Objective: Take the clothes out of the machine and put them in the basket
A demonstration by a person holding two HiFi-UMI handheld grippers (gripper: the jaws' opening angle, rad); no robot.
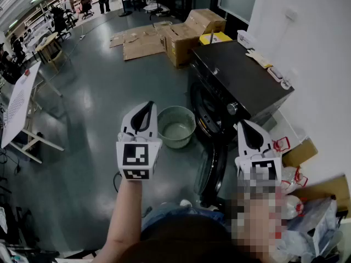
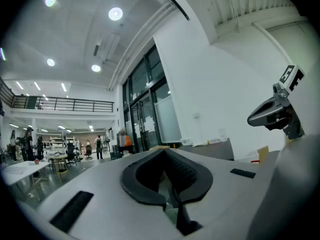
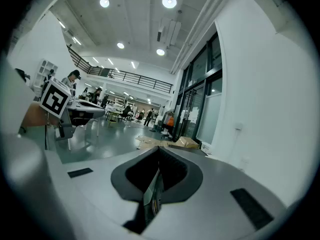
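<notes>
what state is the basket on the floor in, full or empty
Empty. In the head view the green basket shows its bare pale bottom, with nothing lying inside it.

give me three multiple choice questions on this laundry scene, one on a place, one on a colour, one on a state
1. Where is the basket?
A. on top of the washing machine
B. on the floor beside the washing machine
C. on a cardboard box

2. What colour is the washing machine?
A. white
B. black
C. red

3. How do the left gripper jaws stand?
A. together, empty
B. wide apart
C. clamped on a shirt

Answers: 1 B, the basket sits on the grey floor by the machine's front; 2 B, its casing is black; 3 A, the left gripper view shows the jaws meeting with nothing between.
</notes>
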